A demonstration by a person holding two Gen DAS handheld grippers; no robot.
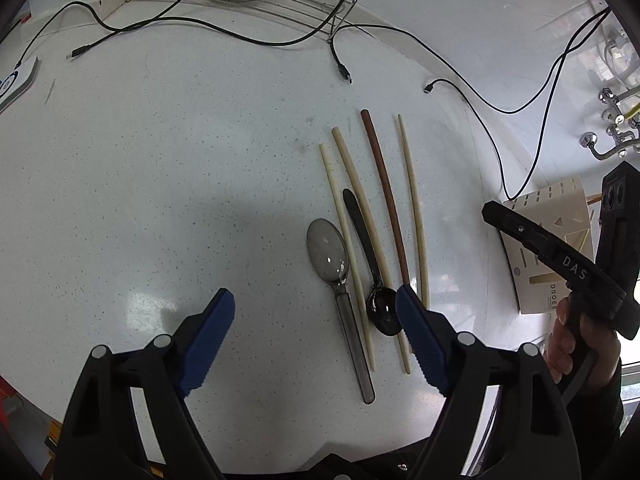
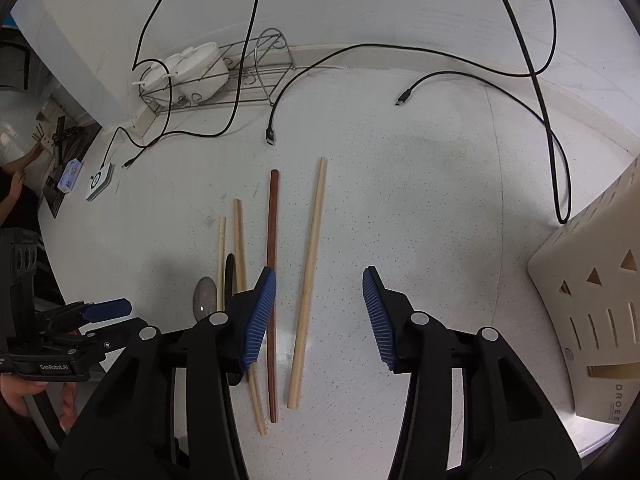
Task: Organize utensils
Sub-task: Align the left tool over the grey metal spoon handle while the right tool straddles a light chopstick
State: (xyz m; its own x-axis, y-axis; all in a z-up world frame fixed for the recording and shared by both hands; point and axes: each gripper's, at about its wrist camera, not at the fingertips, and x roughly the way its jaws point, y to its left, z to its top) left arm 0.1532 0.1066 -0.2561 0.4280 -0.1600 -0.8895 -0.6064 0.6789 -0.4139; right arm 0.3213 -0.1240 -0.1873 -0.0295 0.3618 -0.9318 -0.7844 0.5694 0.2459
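Observation:
Several utensils lie side by side on the white speckled counter (image 1: 180, 200). They are a grey translucent spoon (image 1: 326, 254), a black spoon (image 1: 370, 256), a brown chopstick (image 1: 386, 192) and pale chopsticks (image 1: 414, 208). My left gripper (image 1: 314, 292) is open just above them, its fingers standing either side of the grey spoon's neck and the black spoon's bowl. My right gripper (image 2: 320, 270) is open too, straddling one pale chopstick (image 2: 308, 280); the brown chopstick (image 2: 273, 260) runs by its left finger (image 2: 262, 312). Neither holds anything.
A cream perforated utensil holder (image 2: 592, 320) lies at the counter's right edge. Black cables (image 2: 552, 140) with loose plugs cross the back. A wire rack (image 2: 248, 76) with white bowls stands at the wall, and a small white device (image 2: 98, 180) lies far left.

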